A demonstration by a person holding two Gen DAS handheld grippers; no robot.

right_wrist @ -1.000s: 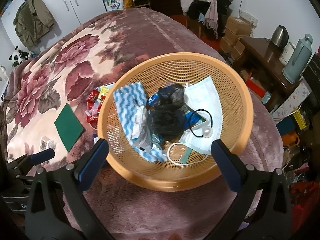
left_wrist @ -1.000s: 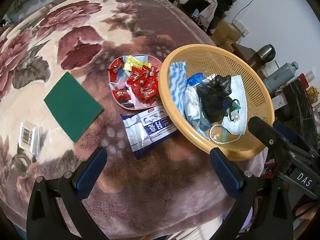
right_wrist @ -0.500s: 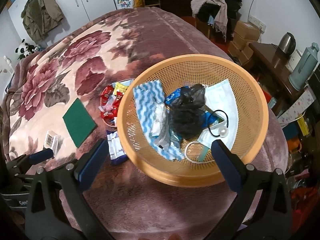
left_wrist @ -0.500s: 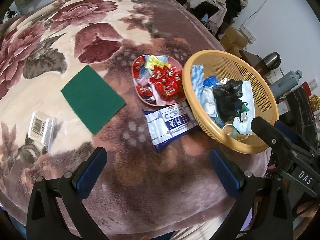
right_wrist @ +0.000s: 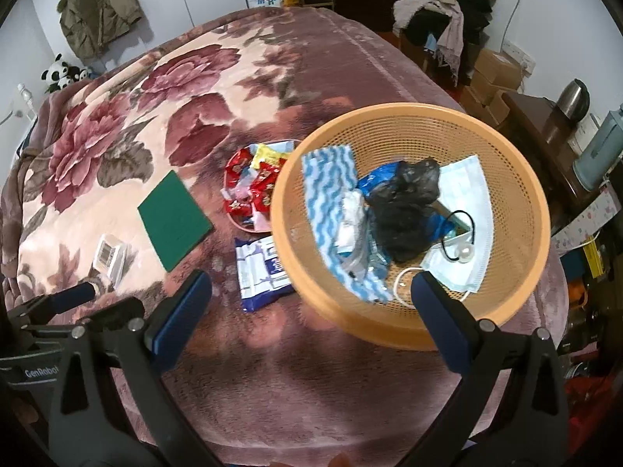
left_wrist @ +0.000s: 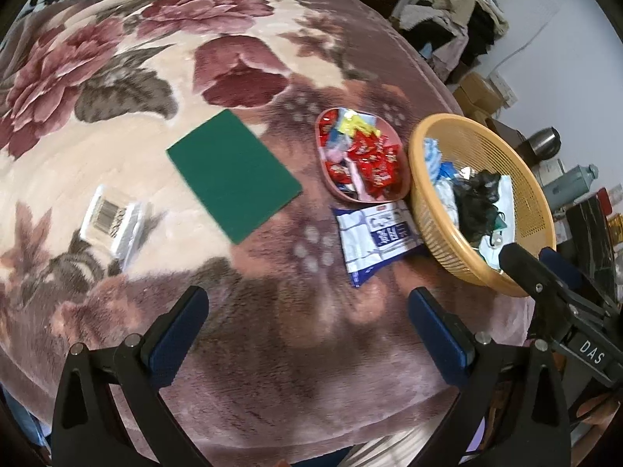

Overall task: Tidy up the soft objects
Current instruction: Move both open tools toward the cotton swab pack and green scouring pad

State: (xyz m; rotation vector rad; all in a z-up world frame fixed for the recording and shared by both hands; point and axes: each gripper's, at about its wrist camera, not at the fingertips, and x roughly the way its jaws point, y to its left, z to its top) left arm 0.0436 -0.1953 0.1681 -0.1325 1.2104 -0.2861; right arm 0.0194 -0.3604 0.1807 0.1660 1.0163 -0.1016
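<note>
surface: floral blanket (left_wrist: 117, 89), everything sits on it
landmark: orange mesh basket (right_wrist: 518, 202), near the blanket's right edge
basket contents: blue-white wavy cloth (right_wrist: 331, 179) against the left wall; black crumpled bag (right_wrist: 405, 210) in the middle; face mask (right_wrist: 463, 198) on the right side; black hair tie with a pearl (right_wrist: 461, 241) lying on the mask; a few small wrappers under the bag, too tangled to identify
pink dish (left_wrist: 327, 179): just left of the basket, its rim touching or nearly touching the basket's, full of red and yellow candy wrappers (left_wrist: 373, 159)
blue-white packet (left_wrist: 375, 239): flat on the blanket, below the dish, its right end tucked under the basket's left rim
green scouring pad (left_wrist: 233, 175): well left of the basket, past the dish, flat
clear barcoded pack (left_wrist: 111, 223): farthest left from the basket, beyond the pad
left gripper (left_wrist: 307, 323): jaws spread wide, nothing between them, above bare blanket down-left of the basket
right gripper (right_wrist: 311, 303): jaws spread wide, empty, above the basket's near rim; right finger (right_wrist: 440, 319) overlaps the rim in view, contact not clear
</note>
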